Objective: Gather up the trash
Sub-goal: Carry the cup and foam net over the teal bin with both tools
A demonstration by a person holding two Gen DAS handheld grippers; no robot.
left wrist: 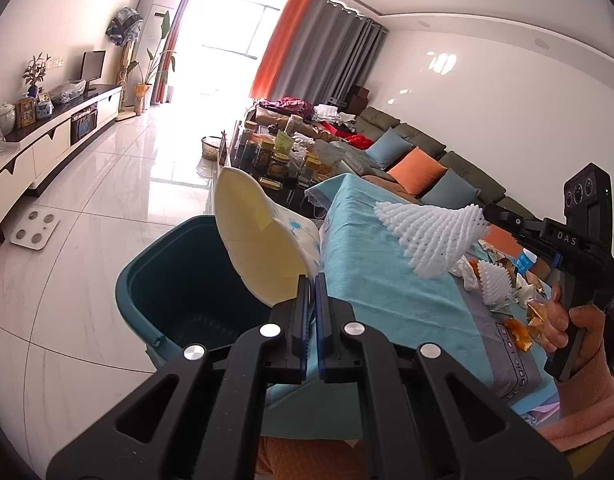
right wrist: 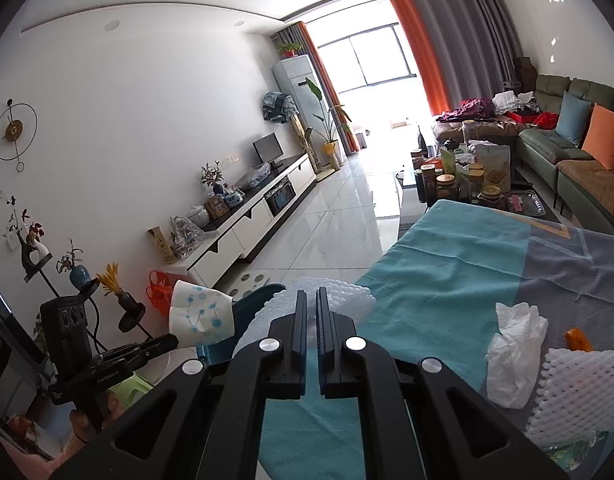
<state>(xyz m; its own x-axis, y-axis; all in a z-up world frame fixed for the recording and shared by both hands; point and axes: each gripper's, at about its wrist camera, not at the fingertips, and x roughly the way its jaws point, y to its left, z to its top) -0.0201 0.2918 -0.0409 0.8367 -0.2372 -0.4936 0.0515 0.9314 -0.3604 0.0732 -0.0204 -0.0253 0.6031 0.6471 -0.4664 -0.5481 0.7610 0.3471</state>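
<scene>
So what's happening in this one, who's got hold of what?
A person is clearing rubbish off a table covered with a teal cloth, using a handheld gripper in each hand. The left gripper is shut on a flattened paper cup, held over the open teal bin beside the table. The right gripper is shut on a white foam fruit net, held above the cloth. Another foam net, a crumpled tissue and orange scraps lie uncollected on the table.

Daylight poured through a tall window [right wrist: 371,60] framed by orange-and-grey curtains [right wrist: 447,40] onto a glossy white tiled floor [left wrist: 107,184] — a long white TV cabinet [right wrist: 243,228] lined one wall, a green sofa [right wrist: 567,152] with cushions the other.
</scene>
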